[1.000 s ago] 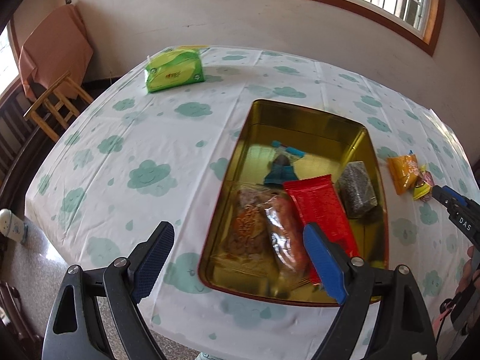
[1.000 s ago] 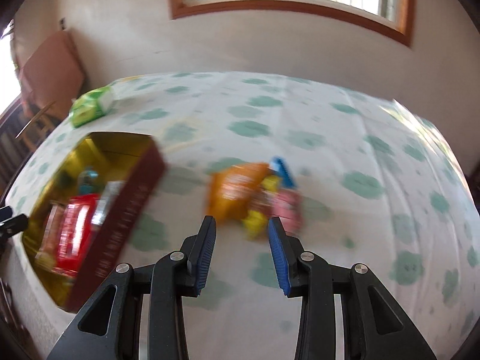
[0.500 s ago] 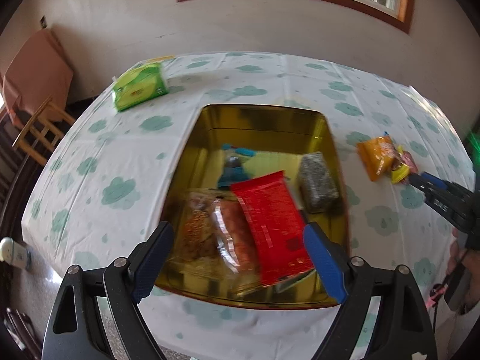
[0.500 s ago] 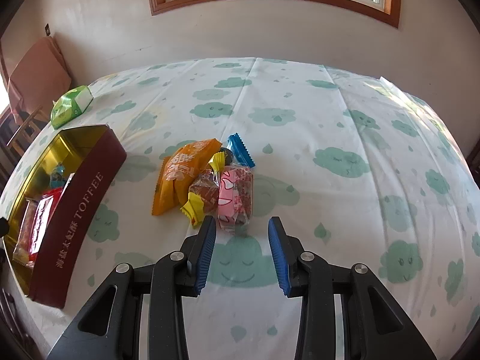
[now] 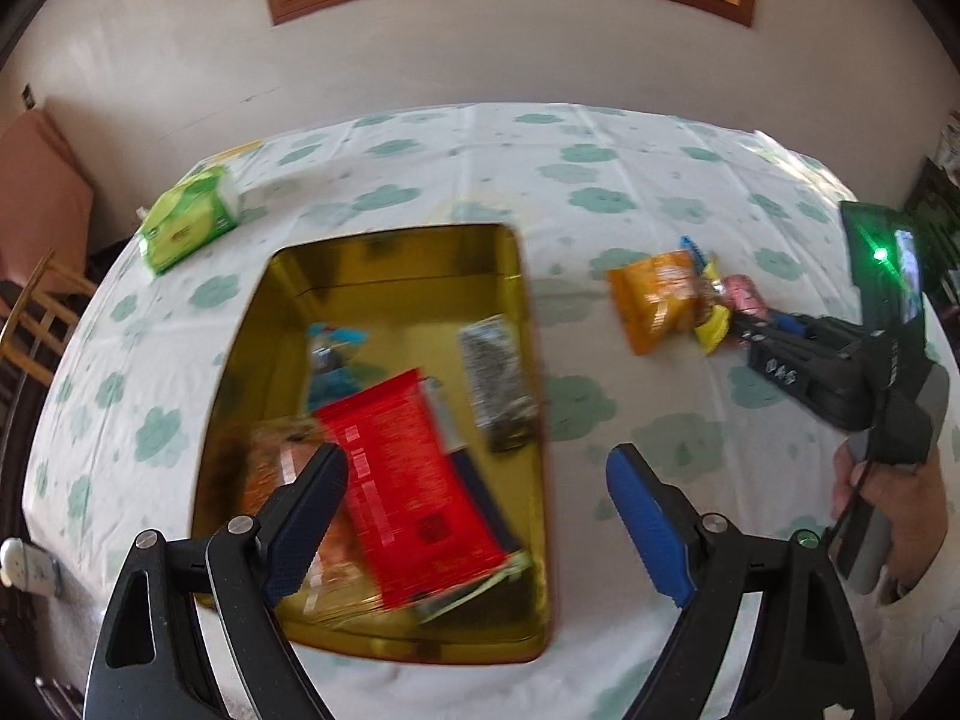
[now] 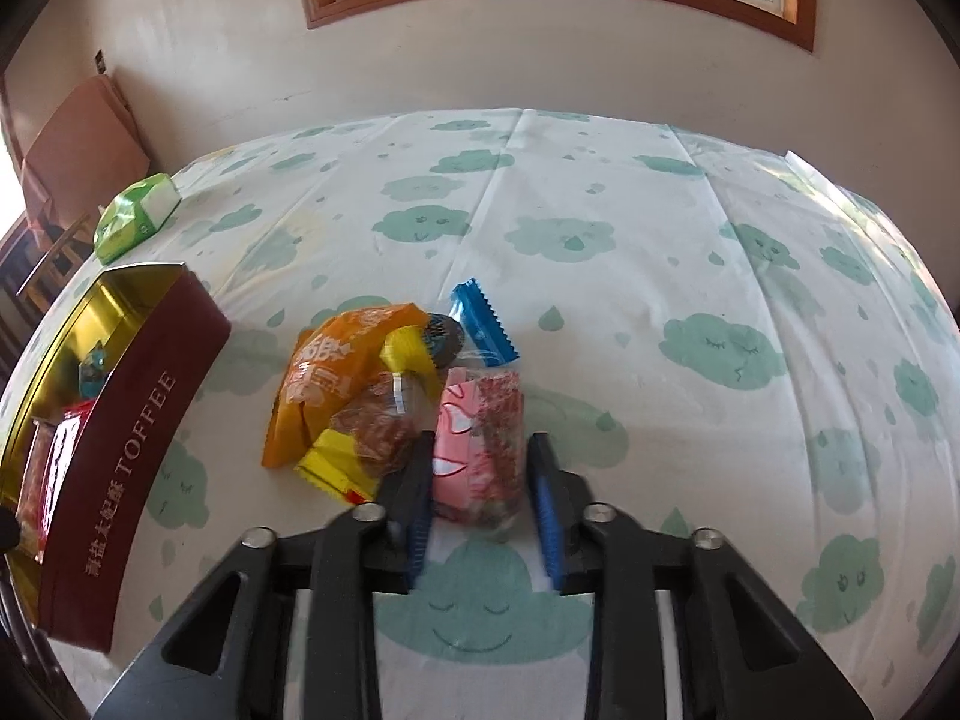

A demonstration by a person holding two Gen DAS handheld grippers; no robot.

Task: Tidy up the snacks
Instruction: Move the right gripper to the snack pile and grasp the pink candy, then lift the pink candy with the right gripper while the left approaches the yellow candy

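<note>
The gold toffee tin (image 5: 384,240) with maroon outer walls (image 6: 138,420) holds a red packet (image 5: 408,480), a dark packet (image 5: 498,378), a blue-wrapped sweet and clear-wrapped snacks. My left gripper (image 5: 474,468) hovers open above the tin's near right part, holding nothing. Right of the tin lies a small pile: an orange packet (image 6: 336,372), a yellow-ended brown snack (image 6: 372,438), a blue wrapper (image 6: 480,324) and a pink snack packet (image 6: 486,414). My right gripper (image 6: 480,441) is closing on the pink packet, its blue pads against both of its sides.
A green tissue pack (image 5: 186,222) lies at the table's far left corner. A wooden chair (image 5: 30,312) with a pink cloth stands beyond the left edge. A person's hand (image 5: 900,510) holds the right gripper at the right. The cloud-print tablecloth (image 6: 600,210) stretches beyond the pile.
The left gripper swung rightward over the tin, still open. The right gripper came down and forward around the pink packet, and its jaws narrowed onto it.
</note>
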